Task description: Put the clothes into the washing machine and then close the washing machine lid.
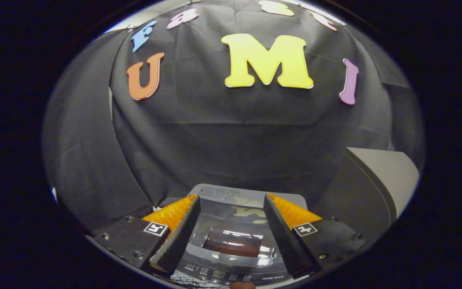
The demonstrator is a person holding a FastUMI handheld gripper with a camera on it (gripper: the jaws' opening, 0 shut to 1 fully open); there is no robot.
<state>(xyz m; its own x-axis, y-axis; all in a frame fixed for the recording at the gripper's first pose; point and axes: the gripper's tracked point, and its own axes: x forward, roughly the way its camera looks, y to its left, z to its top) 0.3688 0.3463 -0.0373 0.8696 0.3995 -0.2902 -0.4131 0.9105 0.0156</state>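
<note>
Black cloth is backing the booth; gripper (231, 237) is hanging released, empty, with the washing machine (231, 241) lying directly below between its fingers, lid seemingly down

This was a staged recording booth rather than a lived-in laundry room. Creased black cloth (231, 140) hung as the wall all round. A small grey top-loading washing machine (231, 241), its glossy tinted lid down and a button panel along its front, stood against that cloth, with a plain grey boxy panel (383, 176) beside it.
</note>
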